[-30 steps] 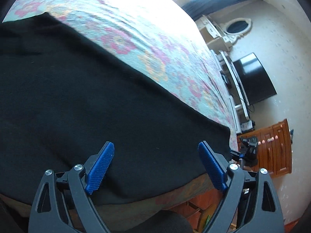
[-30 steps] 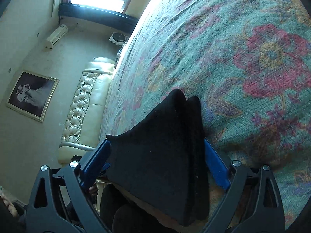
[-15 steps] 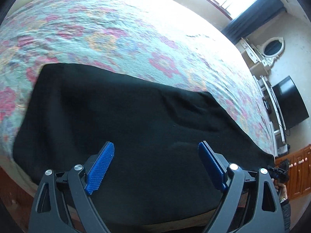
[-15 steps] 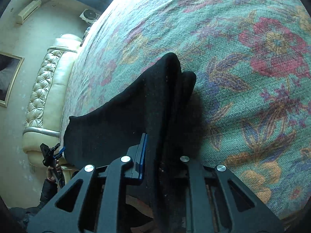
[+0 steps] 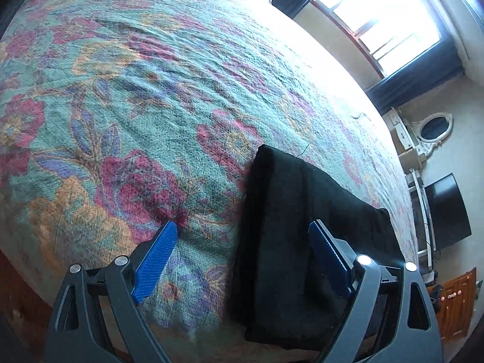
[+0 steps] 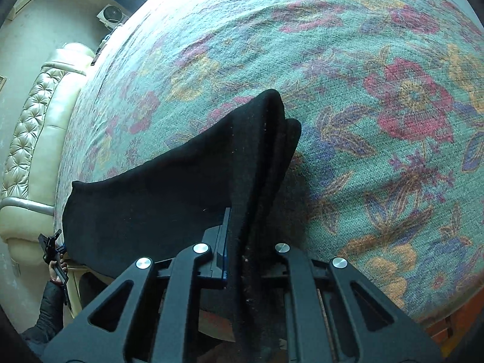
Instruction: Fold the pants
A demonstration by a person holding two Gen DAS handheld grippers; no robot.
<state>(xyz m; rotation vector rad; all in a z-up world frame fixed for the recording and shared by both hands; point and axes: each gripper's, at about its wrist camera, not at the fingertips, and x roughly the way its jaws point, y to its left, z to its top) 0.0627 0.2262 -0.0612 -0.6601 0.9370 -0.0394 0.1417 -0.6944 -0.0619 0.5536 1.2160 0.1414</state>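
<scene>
the black pants (image 6: 169, 199) are laid along the near edge of the bed, on a floral bedspread (image 6: 378, 96) in teal, red and orange. they appear already doubled lengthwise into a long dark strip, so the next fold is judged to be end over end.

the right gripper (image 6: 239, 251) is closed tight on one end of the pants. its fingers (image 6: 223, 242) are pressed almost together, with several layers of fabric pinched between them and standing up as a ridge past the tips. the end is held this way, it seems, so that all layers travel together when it is carried over the rest of the garment.

the left gripper (image 5: 242, 257) is held wide open with nothing gripped. its right finger (image 5: 328, 258) is poised over the black cloth (image 5: 296, 211) and its left finger (image 5: 155, 257) over bare bedspread, so the end edge of the pants lies between them. whether the fingers touch the fabric cannot be told. this straddling pose is judged to be a set-up for taking the other end, or for pinning it to the bed while the right end is folded across.

in the right wrist view, a person's hand (image 6: 56, 267) with the other gripper is seen at the far end of the pants, near the corner of the bed.
</scene>
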